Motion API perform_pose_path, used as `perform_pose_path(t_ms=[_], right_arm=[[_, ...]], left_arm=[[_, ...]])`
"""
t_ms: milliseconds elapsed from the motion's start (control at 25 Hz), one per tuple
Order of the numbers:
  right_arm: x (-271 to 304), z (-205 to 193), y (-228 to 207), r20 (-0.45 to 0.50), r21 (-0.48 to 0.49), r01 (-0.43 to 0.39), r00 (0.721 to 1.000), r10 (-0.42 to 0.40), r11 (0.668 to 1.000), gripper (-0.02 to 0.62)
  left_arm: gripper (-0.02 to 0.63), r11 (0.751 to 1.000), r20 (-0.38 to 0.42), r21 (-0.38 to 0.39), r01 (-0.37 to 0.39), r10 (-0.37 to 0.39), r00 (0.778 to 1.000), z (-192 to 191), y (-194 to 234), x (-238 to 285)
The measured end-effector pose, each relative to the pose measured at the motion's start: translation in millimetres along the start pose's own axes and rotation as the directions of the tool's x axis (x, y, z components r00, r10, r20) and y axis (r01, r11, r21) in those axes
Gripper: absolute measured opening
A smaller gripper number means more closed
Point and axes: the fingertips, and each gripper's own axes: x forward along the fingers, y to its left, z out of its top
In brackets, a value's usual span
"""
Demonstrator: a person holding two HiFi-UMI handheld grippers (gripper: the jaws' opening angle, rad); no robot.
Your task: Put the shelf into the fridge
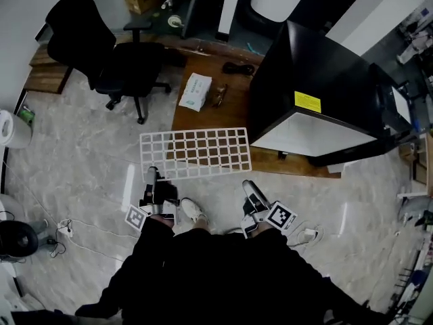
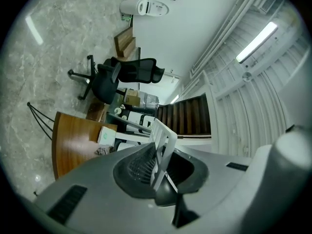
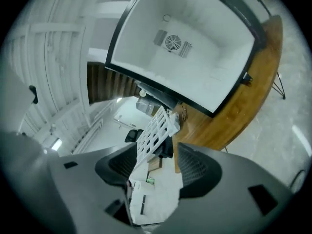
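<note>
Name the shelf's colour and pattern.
The shelf is a white open grid, clearest in the head view.

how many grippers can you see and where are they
2. The left gripper is clamped on the shelf at its near-left edge. The right gripper is by the near-right corner, jaws apart. None seem hidden.

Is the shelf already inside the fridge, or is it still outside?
Outside. The white shelf hangs before the open fridge, clamped at its edge by the left gripper.
</note>
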Motion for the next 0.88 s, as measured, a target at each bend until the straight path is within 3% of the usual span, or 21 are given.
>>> perform_pose_path(t_ms=[120,320,400,520,680,880], right_arm=[[-22.4,14.8,-7.0,0.058,0.034,-0.030,0.998,0.028,0.999,0.259],[-78.4,44.7,-31.2,0.179,0.172,-0.011,0.984,-0.020,0.985,0.257],[-99.3,61.4,-32.5,0.224,0.188,-0.042,0.975,-0.001,0.981,0.207],[-142.0,81.5,-36.7,0.290,0.207,-0.083,0.957,0.020,0.975,0.053],[-202.9,108.2,-42.2,0.382,0.211,-0.140,0.923,0.050,0.967,0.042],[-267.4,139.2,-48.6,0.456,0.189,-0.162,0.888,0.060,0.968,0.040]], left_arm=[[0.048,1.000,-0.030,-0.019,0.020,-0.020,0.999,-36.2,-14.1,-7.9],[0.048,0.999,-0.105,-0.033,0.030,-0.033,0.994,-104.8,-29.5,-27.0],[0.048,0.999,-0.126,-0.043,0.027,-0.032,0.991,-131.4,-34.2,-32.9],[0.048,0.998,-0.161,-0.054,0.021,-0.029,0.987,-173.1,-38.3,-48.1],[0.044,0.999,-0.207,-0.050,0.008,-0.018,0.978,-231.2,-41.5,-66.6],[0.041,1.000,-0.287,0.009,0.015,-0.011,0.958,-295.4,-49.7,-76.8]])
